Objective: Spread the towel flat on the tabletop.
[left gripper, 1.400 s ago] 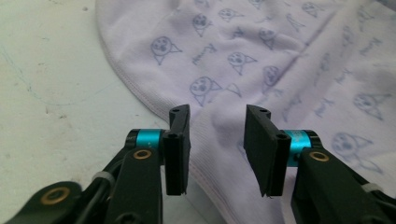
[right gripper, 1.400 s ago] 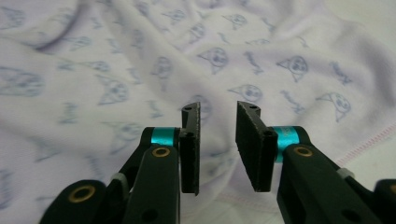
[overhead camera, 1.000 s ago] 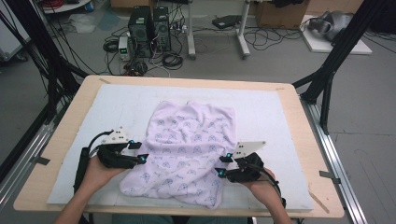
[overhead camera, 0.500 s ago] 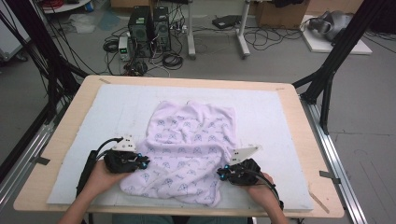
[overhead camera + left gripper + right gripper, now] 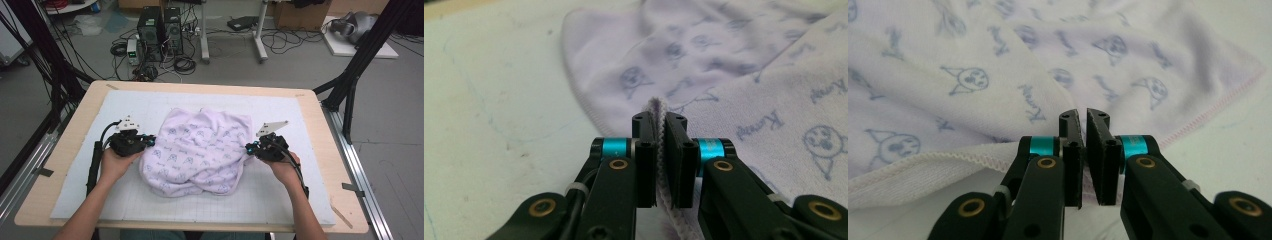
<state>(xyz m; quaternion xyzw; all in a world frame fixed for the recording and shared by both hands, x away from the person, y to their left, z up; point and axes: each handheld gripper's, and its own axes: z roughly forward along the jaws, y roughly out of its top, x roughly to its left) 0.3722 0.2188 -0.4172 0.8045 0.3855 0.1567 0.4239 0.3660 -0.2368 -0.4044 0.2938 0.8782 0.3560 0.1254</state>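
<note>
- Now the lilac printed cloth (image 5: 200, 150) lies bunched mid-desk (image 5: 310, 107) on a white mat (image 5: 280, 200);
- left gripper (image 5: 148, 141) fingers, just closing, pinch its hem;
- right gripper (image 5: 248, 148) fingers clamp its opposite edge.

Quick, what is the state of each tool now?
Left tool: closed on the edge of the lilac cloth, having just been closing.
Right tool: closed, having just been closing; whether it pinches the cloth is unclear.

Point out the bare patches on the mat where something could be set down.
Bare: the white mat behind the printed cloth, and its near strip between the forearms. Crowded: the middle, where the left gripper and right gripper flank the cloth.
</note>
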